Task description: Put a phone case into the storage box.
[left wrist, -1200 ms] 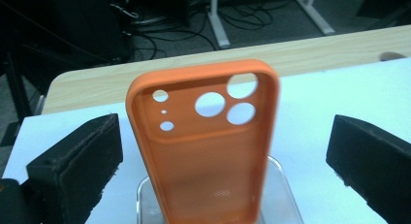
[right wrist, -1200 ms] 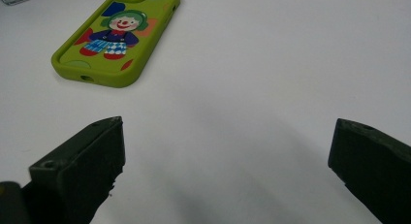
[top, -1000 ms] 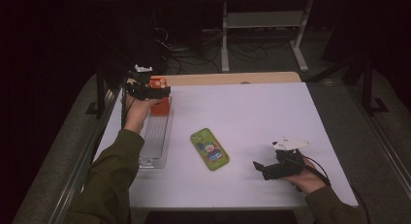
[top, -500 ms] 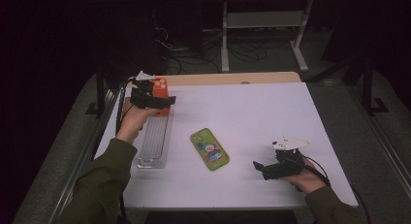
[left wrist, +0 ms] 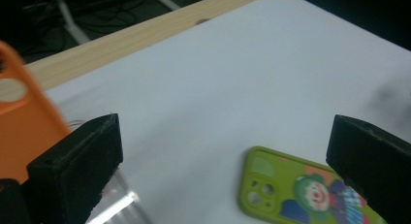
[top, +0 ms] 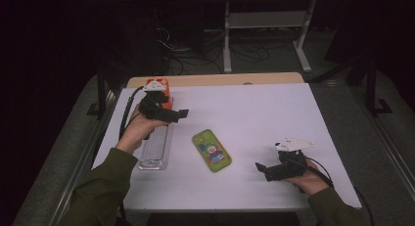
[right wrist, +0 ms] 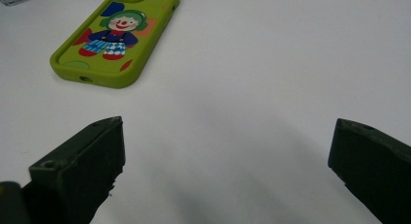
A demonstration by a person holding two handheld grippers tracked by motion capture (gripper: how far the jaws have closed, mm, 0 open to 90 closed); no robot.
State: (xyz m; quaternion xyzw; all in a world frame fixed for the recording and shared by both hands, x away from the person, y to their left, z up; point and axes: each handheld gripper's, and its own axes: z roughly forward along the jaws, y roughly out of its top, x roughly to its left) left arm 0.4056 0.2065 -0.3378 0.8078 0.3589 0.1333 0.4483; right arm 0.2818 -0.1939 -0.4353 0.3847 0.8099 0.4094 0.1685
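A green phone case (top: 211,150) with a clown picture lies flat in the middle of the white table (top: 254,113). An orange phone case (top: 163,92) stands at the far end of a clear ribbed tray (top: 153,150) on the left. My left gripper (top: 180,113) hovers just in front of the orange case, pointing right. In the left gripper view it (left wrist: 228,151) is open and holds nothing, with the orange case (left wrist: 19,122) at the left and the green case (left wrist: 300,195) ahead. My right gripper (top: 263,169) rests near the front right, open (right wrist: 228,151), with the green case (right wrist: 116,35) ahead of it.
A wooden strip (top: 220,79) runs along the table's far edge. Beyond it stand a white frame (top: 264,25) and loose cables on a dark floor. Bare white table lies between the green case and the right edge.
The left hand has shifted right and toward the table's middle, off the orange case. That case now stands at the tray's far end. The right gripper has stayed put.
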